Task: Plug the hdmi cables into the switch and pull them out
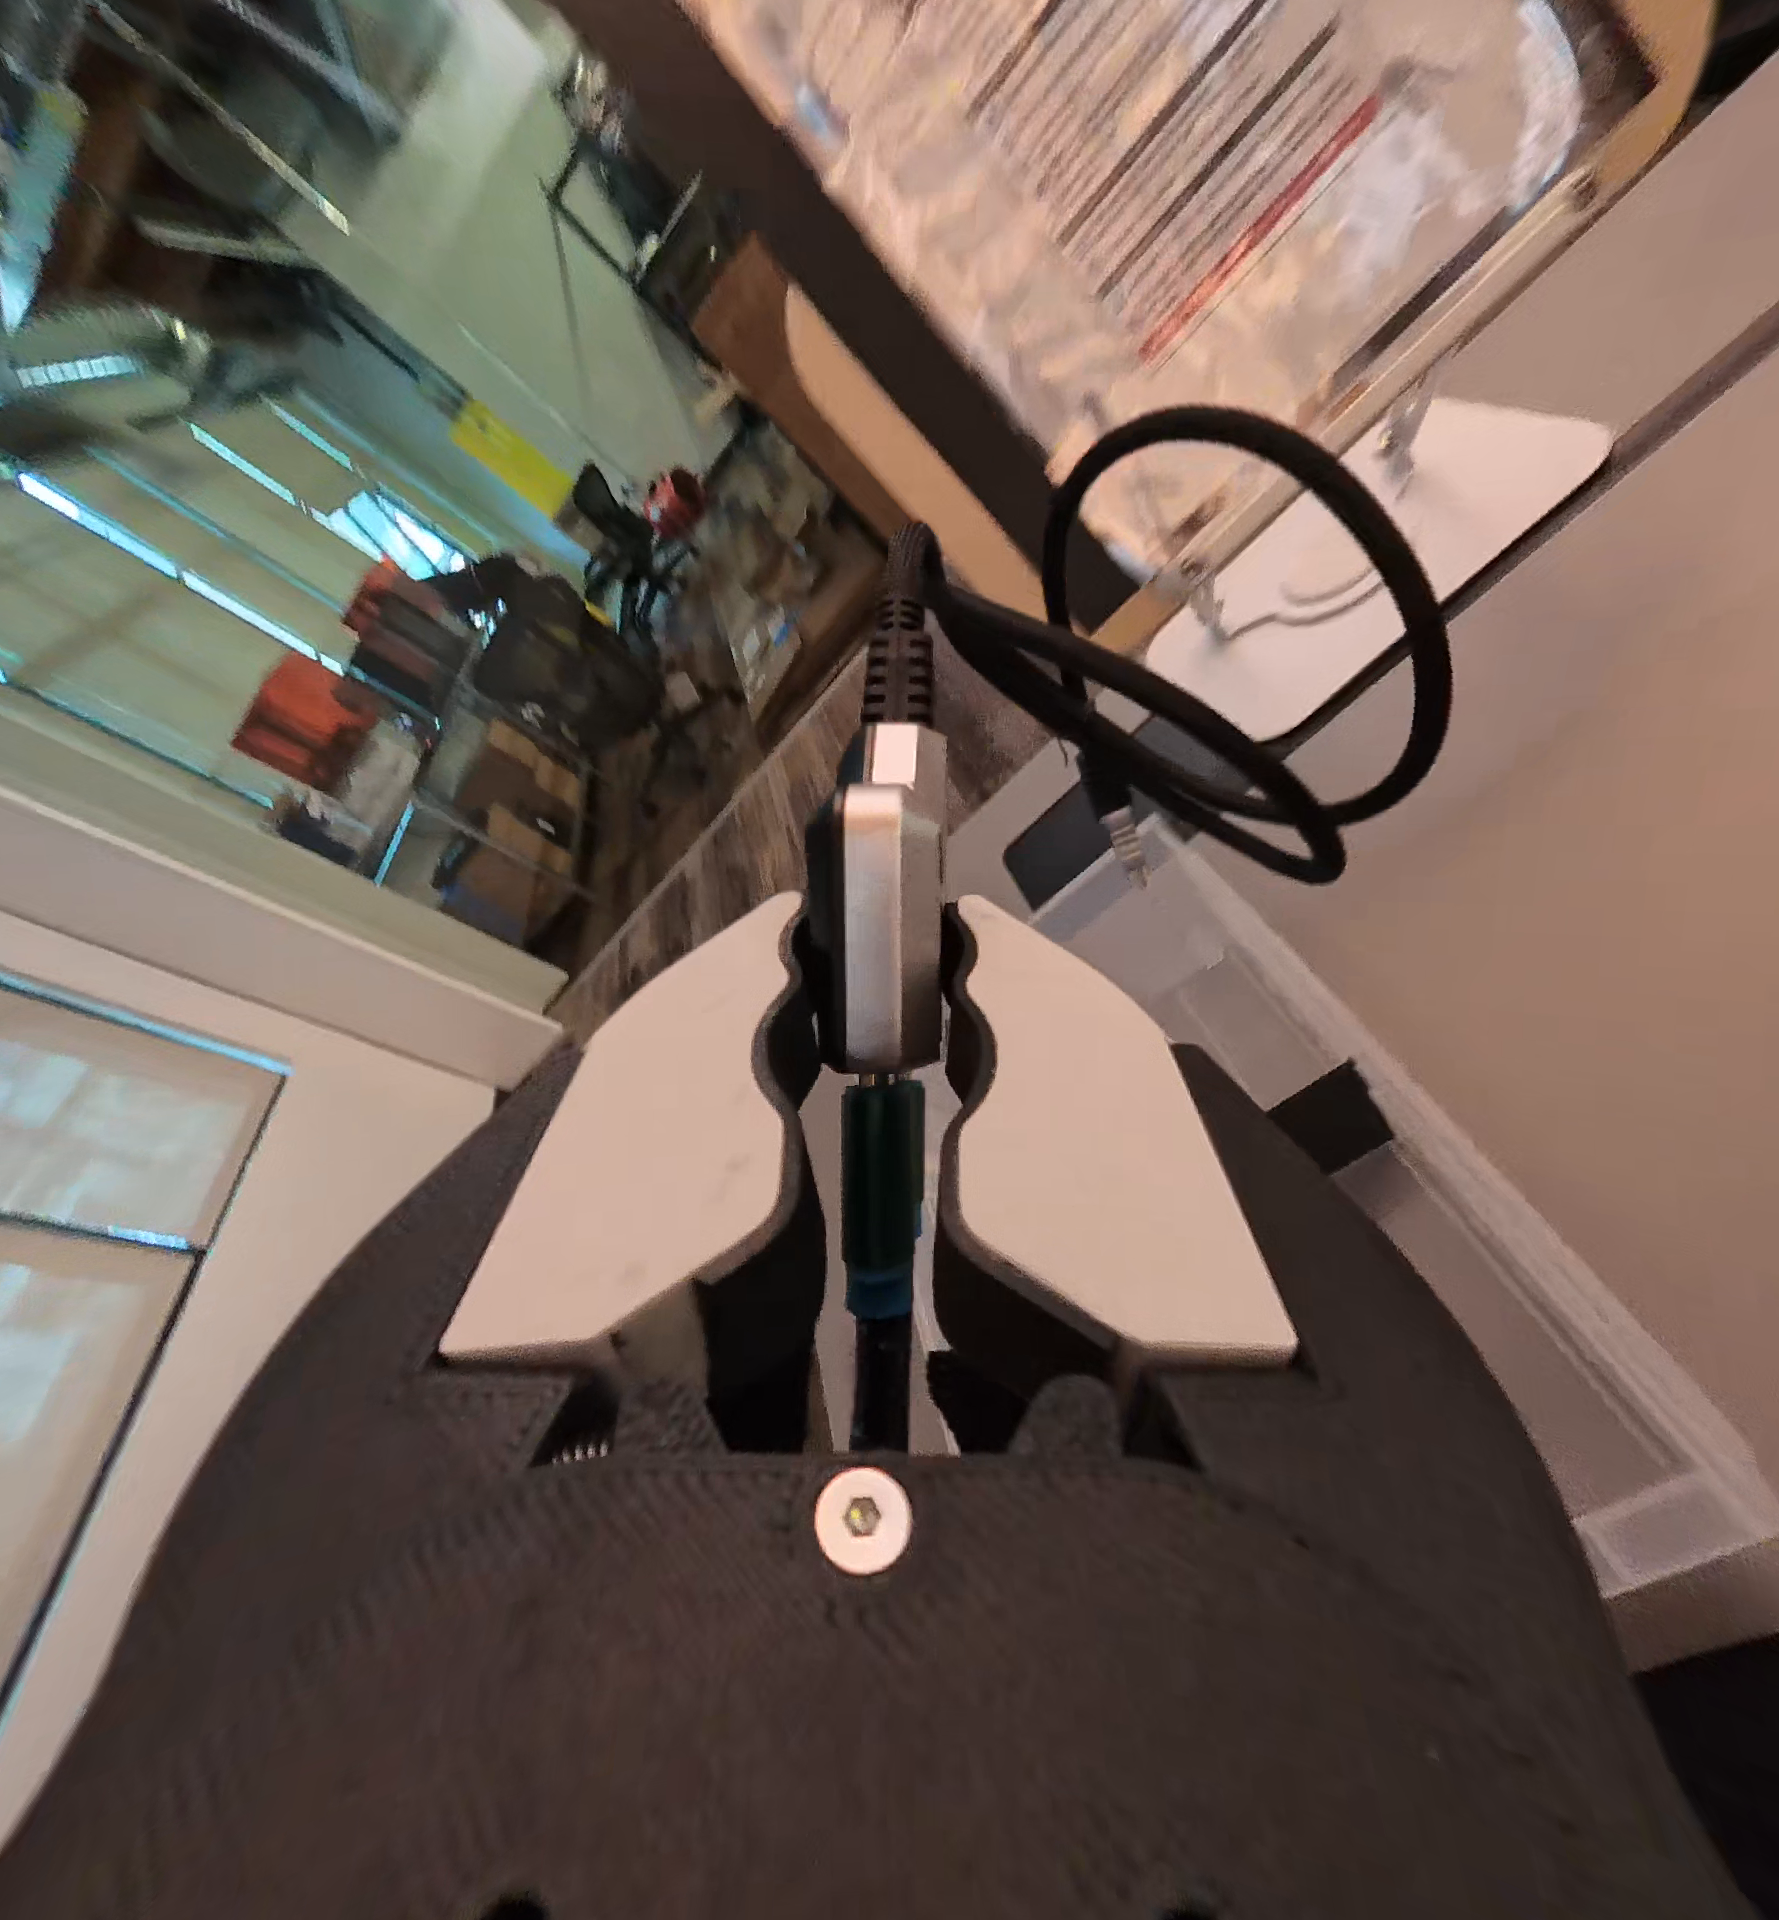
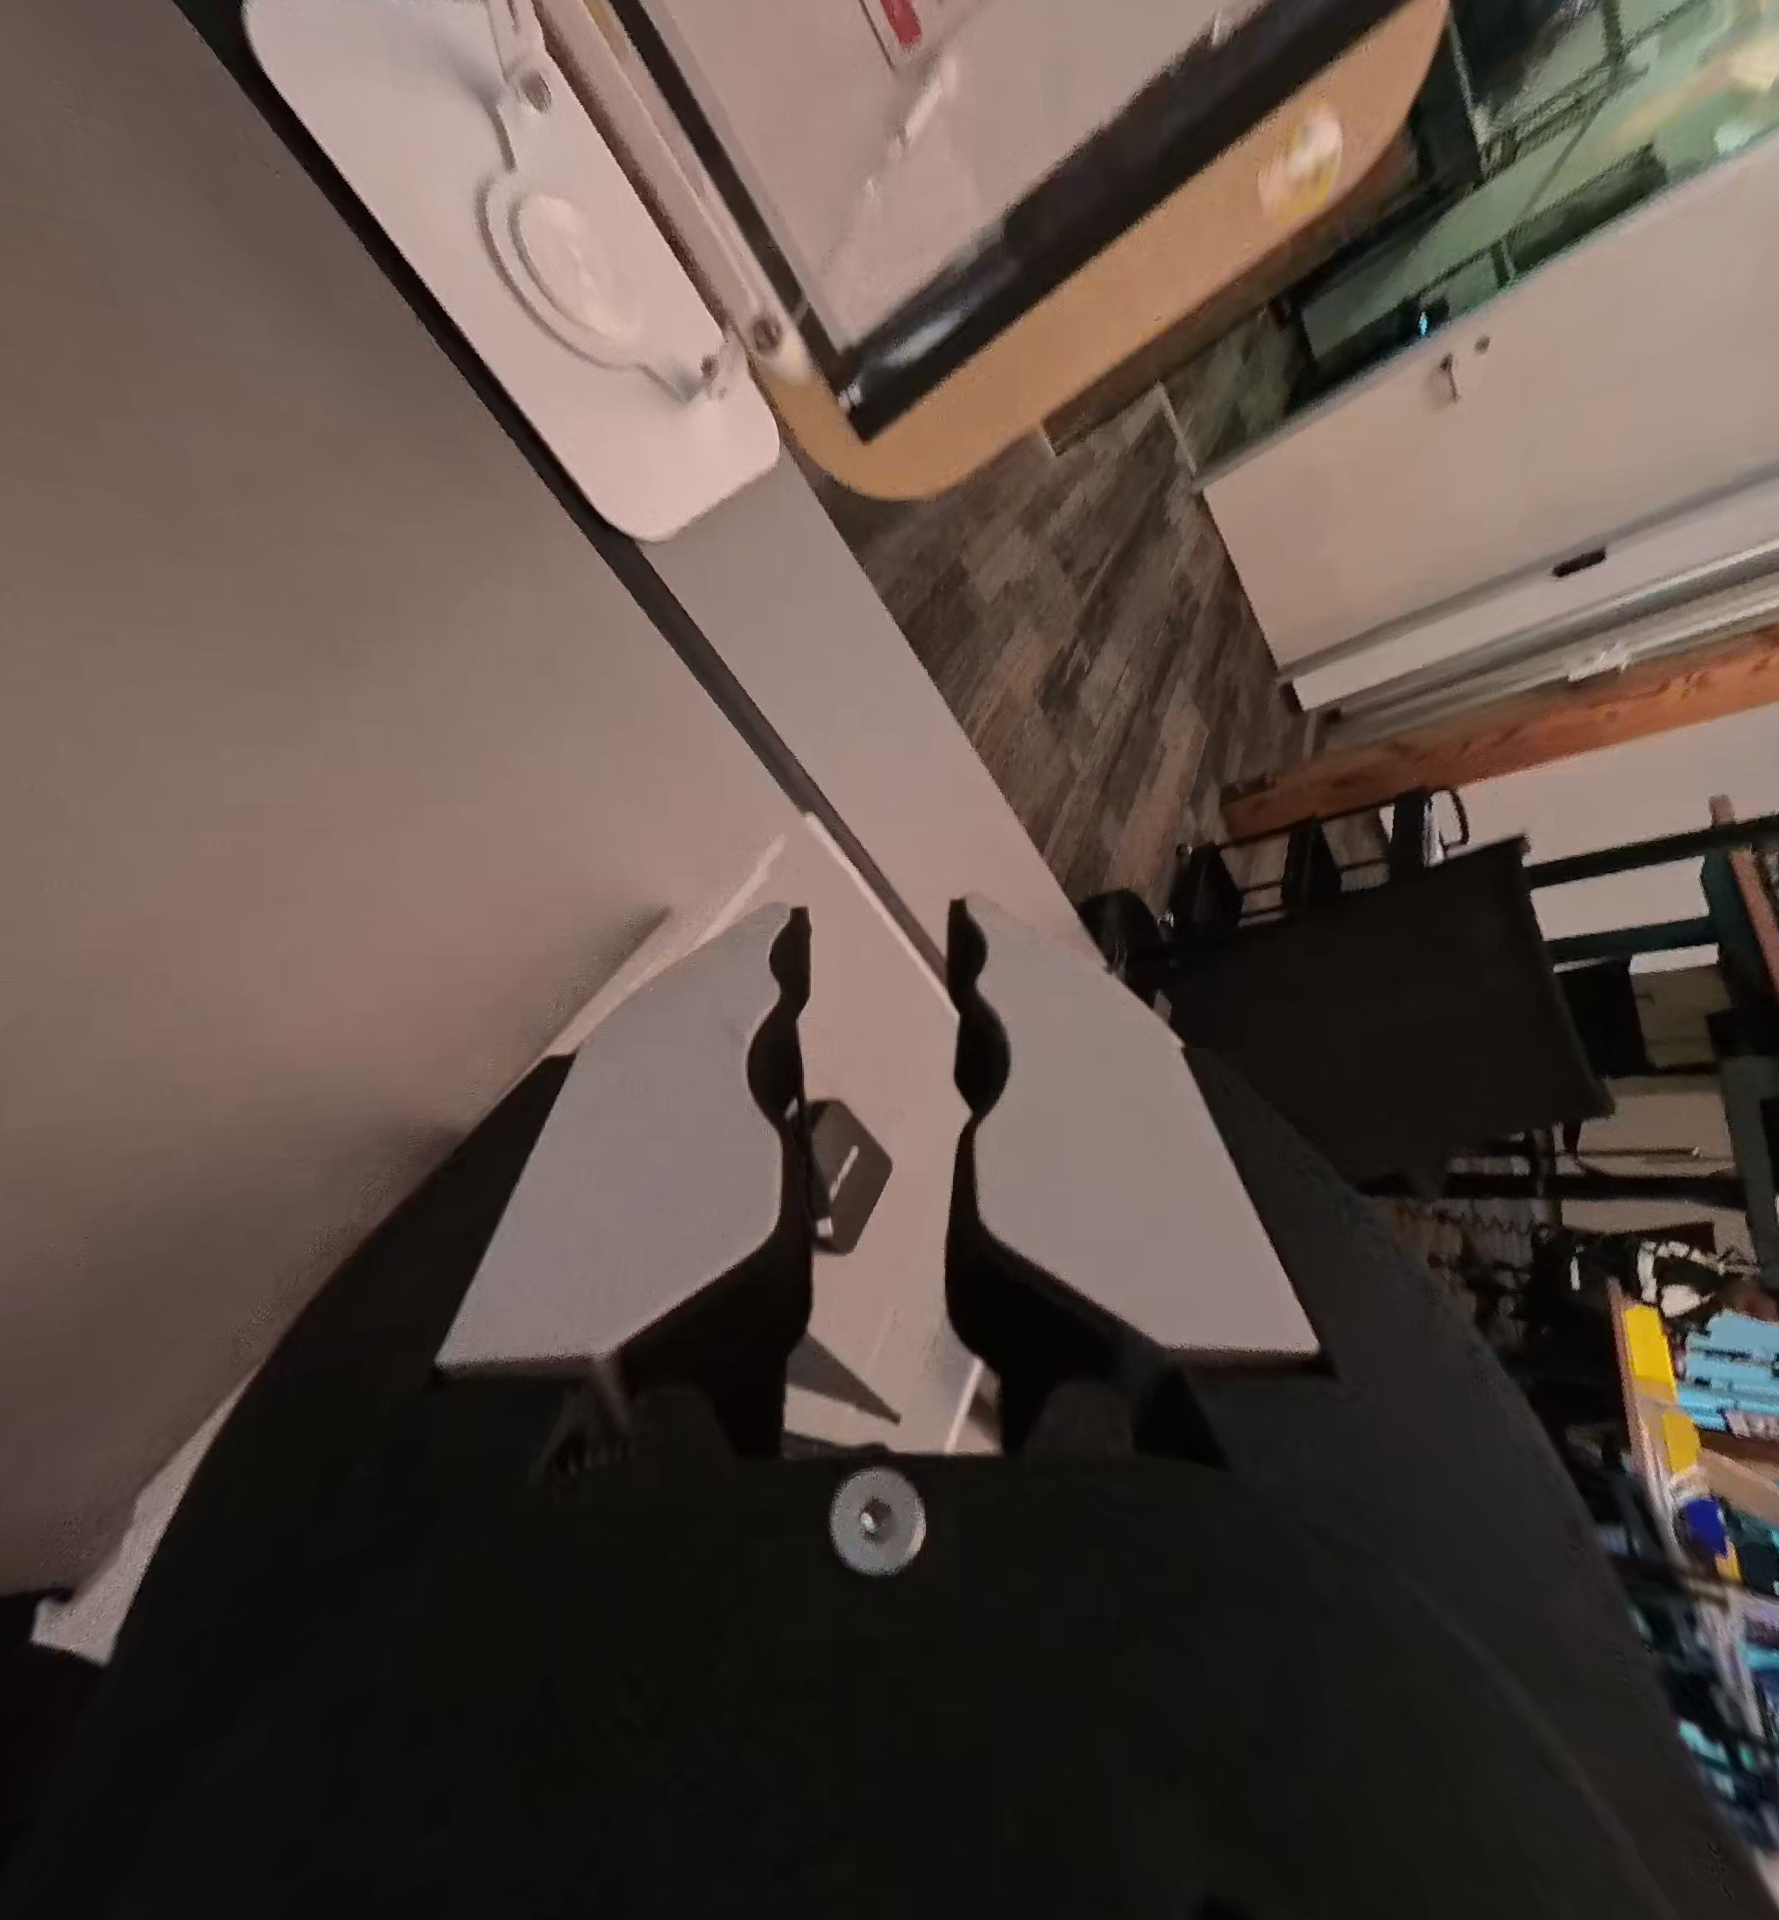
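Left gripper [image 1: 877,971] clamps silver switch [image 1: 880,925] aloft, black braided cable [image 1: 1249,665] plugged in far end. Right gripper [image 2: 877,987] parted, empty. Risk: hard tug twists switch from grip.

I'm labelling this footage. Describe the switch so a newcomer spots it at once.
In the left wrist view, find the left gripper. Clamped between its white fingers is the switch, a slim silver slab seen edge-on. Unlike the black cable looping off its far end, it is rigid and metallic.
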Demonstrator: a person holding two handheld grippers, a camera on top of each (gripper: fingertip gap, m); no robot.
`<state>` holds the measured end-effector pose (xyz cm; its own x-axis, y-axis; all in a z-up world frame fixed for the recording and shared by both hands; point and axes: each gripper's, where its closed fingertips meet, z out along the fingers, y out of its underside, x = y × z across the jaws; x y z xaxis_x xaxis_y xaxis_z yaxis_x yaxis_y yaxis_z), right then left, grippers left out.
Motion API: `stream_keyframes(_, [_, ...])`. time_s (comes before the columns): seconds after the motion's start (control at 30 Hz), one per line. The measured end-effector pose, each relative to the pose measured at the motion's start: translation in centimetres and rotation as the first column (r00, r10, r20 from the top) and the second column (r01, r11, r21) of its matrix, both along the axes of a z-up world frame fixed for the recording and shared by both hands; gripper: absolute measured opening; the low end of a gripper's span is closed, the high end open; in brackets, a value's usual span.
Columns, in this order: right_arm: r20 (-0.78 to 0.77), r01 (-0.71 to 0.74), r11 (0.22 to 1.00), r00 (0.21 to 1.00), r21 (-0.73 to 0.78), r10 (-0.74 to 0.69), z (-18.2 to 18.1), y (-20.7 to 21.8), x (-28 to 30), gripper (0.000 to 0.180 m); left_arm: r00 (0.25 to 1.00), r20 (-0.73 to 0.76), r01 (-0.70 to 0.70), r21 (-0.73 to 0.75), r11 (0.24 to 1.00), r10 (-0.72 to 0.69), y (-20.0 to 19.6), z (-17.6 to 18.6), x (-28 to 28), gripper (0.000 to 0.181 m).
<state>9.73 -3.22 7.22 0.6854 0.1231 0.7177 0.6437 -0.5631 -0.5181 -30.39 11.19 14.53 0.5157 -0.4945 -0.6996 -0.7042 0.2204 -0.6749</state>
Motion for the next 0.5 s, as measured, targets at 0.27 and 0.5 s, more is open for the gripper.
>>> stream_keyframes(0.27, [0.066,-0.717,0.610,0.664,0.336,0.745,4.2,-0.2,-19.4,0.033,0.959,-0.255,0.152,0.088,0.985,-0.125,-5.2,-2.0,8.6,0.020])
stream_keyframes(0.5, [0.181,-0.798,0.463,0.558,0.386,0.810,2.8,0.7,-24.1,0.048,0.845,-0.488,0.310,0.111,0.944,-0.220,-11.5,-5.6,14.3,0.020])
